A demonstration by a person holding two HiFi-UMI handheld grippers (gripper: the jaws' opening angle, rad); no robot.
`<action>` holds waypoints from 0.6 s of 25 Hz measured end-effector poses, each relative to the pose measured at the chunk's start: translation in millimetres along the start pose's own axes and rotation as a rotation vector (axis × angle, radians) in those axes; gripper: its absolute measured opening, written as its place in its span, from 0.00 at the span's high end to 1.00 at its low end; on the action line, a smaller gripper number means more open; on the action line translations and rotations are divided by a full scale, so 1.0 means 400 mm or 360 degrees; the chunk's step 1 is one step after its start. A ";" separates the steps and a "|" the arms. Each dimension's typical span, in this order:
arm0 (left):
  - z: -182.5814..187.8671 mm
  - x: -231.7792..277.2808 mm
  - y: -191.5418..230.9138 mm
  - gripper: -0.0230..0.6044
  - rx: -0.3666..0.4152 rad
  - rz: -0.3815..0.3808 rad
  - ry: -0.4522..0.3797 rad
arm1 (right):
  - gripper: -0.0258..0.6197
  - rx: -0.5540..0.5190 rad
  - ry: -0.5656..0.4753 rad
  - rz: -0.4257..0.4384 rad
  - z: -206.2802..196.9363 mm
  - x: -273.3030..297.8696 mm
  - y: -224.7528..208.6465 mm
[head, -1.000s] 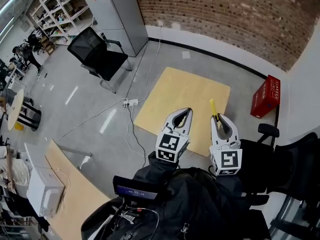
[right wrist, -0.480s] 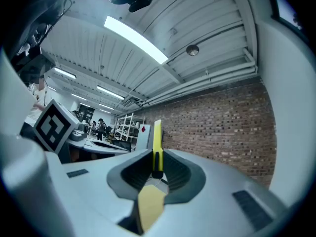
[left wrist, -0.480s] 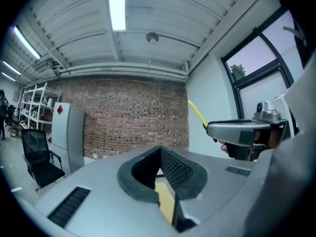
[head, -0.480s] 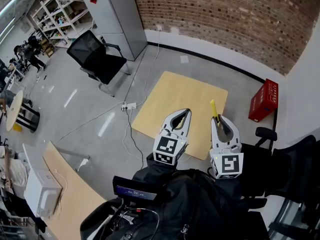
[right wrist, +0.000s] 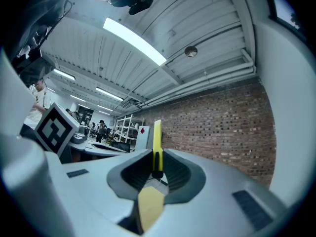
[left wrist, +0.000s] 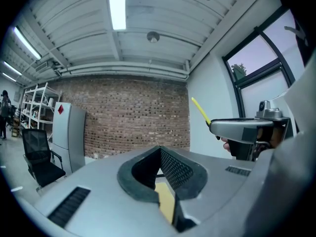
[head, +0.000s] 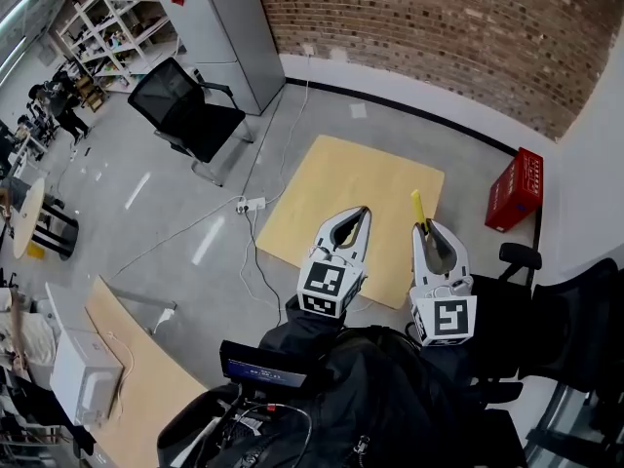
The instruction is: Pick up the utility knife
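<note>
**Head view:** The right claw (head: pixel 426 228) was clamped on the utility knife (head: pixel 416 206). The yellow body stuck out past the jaw tips, up and away from the person, so the knife was already lifted off any surface. The left claw (head: pixel 361 214) was held level beside it, jaws together on nothing, apparently just kept out of the way. Both were raised above a pale wooden counter (head: pixel 331 188) whose visible top was bare. A red crate (head: pixel 514 189) stood by its far right corner. On the floor to the left were a power strip (head: pixel 253 203), a black office chair (head: pixel 185 113) and a grey cabinet (head: pixel 219 32). None of these stood near the claws.

**Left gripper view:** The left claw (left wrist: pixel 159 151) showed its ribbed pads meeting at the tip with nothing between them. The right claw (left wrist: pixel 237 126) crossed the right side of the picture, and the knife (left wrist: pixel 200 110) slanted up from its end. Ahead was a brick wall (left wrist: pixel 133 117), well apart.

**Right gripper view:** The right claw (right wrist: pixel 157 158) gripped the knife (right wrist: pixel 157 137) low on its length. The knife stood upright and centred between the pads, which looked like a firm hold. The left gripper's marker cube (right wrist: pixel 54 127) sat to the left, clear of the blade end.
</note>
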State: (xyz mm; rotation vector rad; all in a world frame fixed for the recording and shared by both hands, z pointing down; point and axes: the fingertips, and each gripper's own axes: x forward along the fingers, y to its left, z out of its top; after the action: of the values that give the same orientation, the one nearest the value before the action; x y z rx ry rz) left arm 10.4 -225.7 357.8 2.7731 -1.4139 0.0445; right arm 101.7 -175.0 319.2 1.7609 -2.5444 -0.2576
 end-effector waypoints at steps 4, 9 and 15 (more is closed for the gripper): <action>-0.005 0.012 0.001 0.96 -0.0007 0.0003 0.0006 | 0.86 -0.0006 0.0001 -0.0003 -0.001 0.006 -0.009; -0.008 0.016 0.012 0.96 -0.0009 0.0008 0.0011 | 0.86 -0.0001 0.0000 -0.0005 -0.005 0.016 -0.009; -0.012 0.023 0.014 0.96 -0.0005 0.0017 0.0011 | 0.85 0.0003 -0.0005 0.0004 -0.009 0.024 -0.011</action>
State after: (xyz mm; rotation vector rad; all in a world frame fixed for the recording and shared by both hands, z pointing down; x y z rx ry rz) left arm 11.3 -236.3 363.0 2.7605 -1.4256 0.0524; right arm 102.9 -186.0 321.5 1.7594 -2.5495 -0.2587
